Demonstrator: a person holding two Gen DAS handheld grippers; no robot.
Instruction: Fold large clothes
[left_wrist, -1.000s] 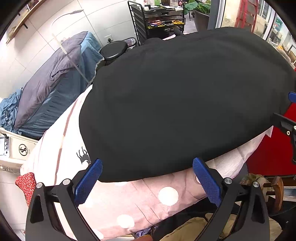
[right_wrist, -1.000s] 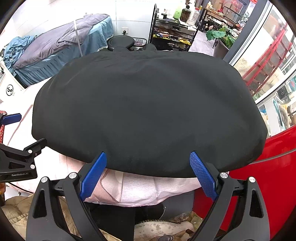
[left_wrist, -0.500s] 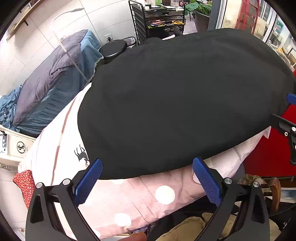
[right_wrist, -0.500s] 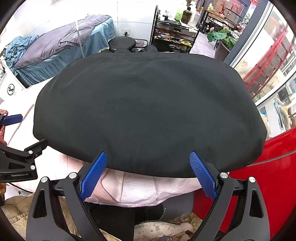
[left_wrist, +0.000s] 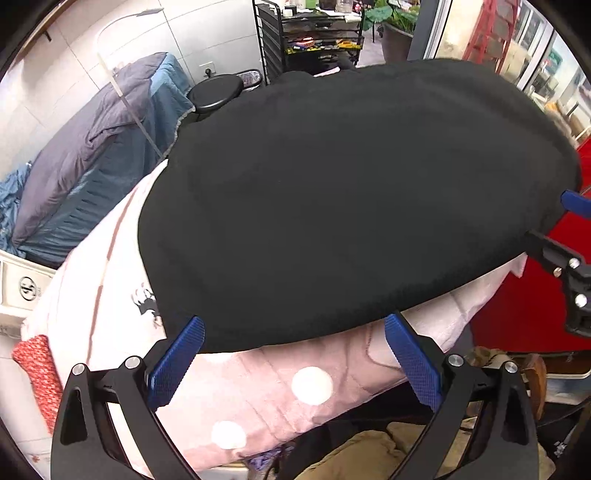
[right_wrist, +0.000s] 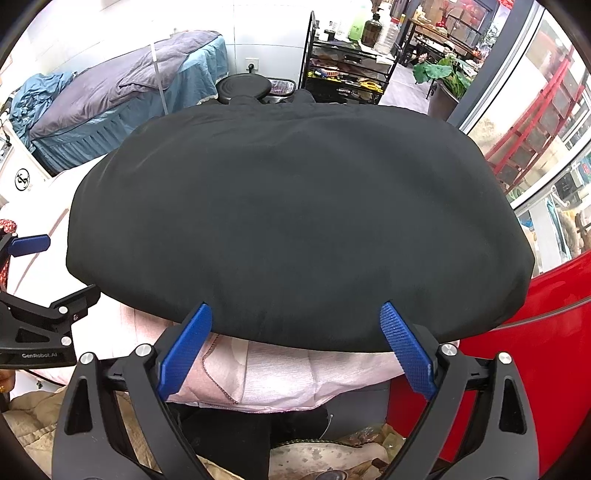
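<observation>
Two handheld grippers, the left gripper (left_wrist: 293, 360) and the right gripper (right_wrist: 295, 345), hover with blue fingers (right_wrist: 186, 347) spread wide and empty at the near hem of a black garment (right_wrist: 295, 221). The garment lies flat on a pink polka-dot quilt (left_wrist: 280, 387), its long axis running left to right across both views. Beyond it stand a round black stool (right_wrist: 242, 86), a blue-skirted bed (right_wrist: 122, 99) and a black wire shelf rack (right_wrist: 347, 74)

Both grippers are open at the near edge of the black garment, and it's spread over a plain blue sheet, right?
Not quite: the black garment lies on a pink cover with white dots, as the left wrist view shows. Both the left gripper and right gripper are open at its near edge.
</observation>
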